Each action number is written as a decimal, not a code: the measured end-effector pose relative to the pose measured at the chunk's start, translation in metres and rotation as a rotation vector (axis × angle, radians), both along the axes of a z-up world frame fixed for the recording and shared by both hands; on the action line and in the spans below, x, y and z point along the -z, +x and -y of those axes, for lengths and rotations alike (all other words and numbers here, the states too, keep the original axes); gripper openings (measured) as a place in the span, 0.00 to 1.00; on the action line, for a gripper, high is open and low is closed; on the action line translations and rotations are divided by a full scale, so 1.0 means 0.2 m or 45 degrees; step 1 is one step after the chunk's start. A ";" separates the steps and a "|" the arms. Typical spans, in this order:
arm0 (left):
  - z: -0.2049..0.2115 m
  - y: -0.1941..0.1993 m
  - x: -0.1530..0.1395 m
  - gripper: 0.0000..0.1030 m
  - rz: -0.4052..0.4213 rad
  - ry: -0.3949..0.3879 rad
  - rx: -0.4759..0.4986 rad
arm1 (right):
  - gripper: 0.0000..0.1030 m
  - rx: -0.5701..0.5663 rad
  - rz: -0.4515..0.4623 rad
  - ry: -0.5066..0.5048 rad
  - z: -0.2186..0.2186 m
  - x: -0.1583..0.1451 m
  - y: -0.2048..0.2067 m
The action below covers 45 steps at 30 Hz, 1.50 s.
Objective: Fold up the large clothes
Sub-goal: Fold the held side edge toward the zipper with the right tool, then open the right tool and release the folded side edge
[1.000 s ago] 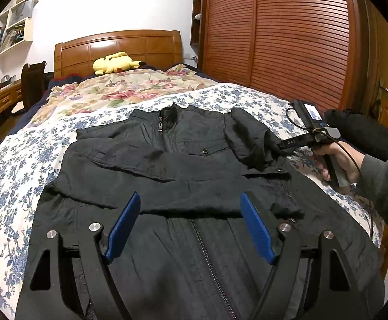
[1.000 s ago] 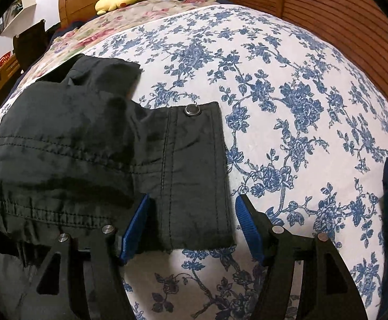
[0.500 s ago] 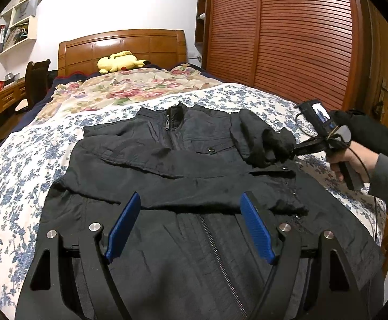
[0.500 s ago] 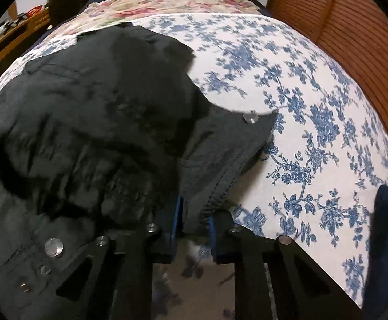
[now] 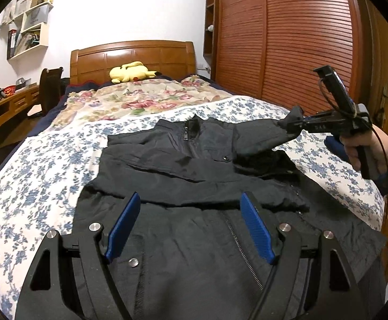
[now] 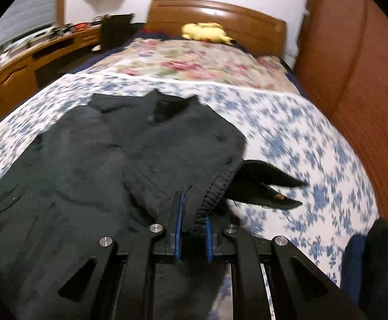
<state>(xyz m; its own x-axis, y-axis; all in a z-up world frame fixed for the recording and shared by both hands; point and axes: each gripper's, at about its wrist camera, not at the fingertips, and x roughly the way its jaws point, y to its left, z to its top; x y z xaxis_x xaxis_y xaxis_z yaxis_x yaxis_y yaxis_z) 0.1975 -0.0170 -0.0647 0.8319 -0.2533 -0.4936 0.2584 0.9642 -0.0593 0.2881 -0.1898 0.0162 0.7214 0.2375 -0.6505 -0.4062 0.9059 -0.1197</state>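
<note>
A black zip jacket (image 5: 183, 176) lies face up on the bed, collar toward the headboard, its left sleeve folded across the chest. My left gripper (image 5: 191, 226) hovers open over the jacket's lower front, nothing between its blue pads. My right gripper (image 6: 192, 213) is shut on the cuff (image 6: 215, 189) of the right sleeve. In the left wrist view that gripper (image 5: 290, 126) holds the sleeve (image 5: 258, 138) lifted off the bed at the right, with a hand (image 5: 364, 149) on its handle. The right wrist view is blurred.
The bed has a blue floral sheet (image 5: 34, 186) and a rose-patterned quilt (image 5: 140, 101) near the wooden headboard (image 5: 132, 58), where a yellow plush toy (image 5: 130, 72) lies. A slatted wardrobe (image 5: 300, 40) runs along the right. A desk and chair (image 5: 50, 88) stand left. Dark blue cloth (image 6: 359, 253) lies at the bed's right edge.
My right gripper closed on the sleeve cuff and lifted it up off the bed, rolling as it rose. The left gripper drew back slightly and stayed open.
</note>
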 end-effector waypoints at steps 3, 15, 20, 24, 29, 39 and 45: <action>-0.04 -0.02 -0.01 0.76 0.008 -0.006 -0.016 | 0.13 -0.073 0.034 0.015 -0.07 -0.05 -0.10; -0.18 -0.07 -0.04 0.76 0.035 -0.028 -0.069 | 0.13 -0.298 0.093 0.045 -0.20 -0.15 -0.39; -0.20 -0.07 -0.04 0.76 0.034 -0.030 -0.076 | 0.13 -0.327 0.060 0.036 -0.20 -0.11 -0.44; -0.20 -0.06 -0.04 0.76 0.029 -0.026 -0.079 | 0.13 -0.340 0.056 0.041 -0.20 -0.12 -0.46; -0.19 -0.05 -0.03 0.76 0.025 -0.025 -0.081 | 0.13 -0.370 0.081 0.027 -0.21 -0.16 -0.51; -0.24 -0.05 -0.03 0.76 0.021 -0.036 -0.105 | 0.22 -0.434 0.077 0.040 -0.30 -0.13 -0.47; -0.25 -0.06 -0.03 0.76 0.024 -0.031 -0.107 | 0.36 -0.469 0.078 0.042 -0.31 -0.11 -0.47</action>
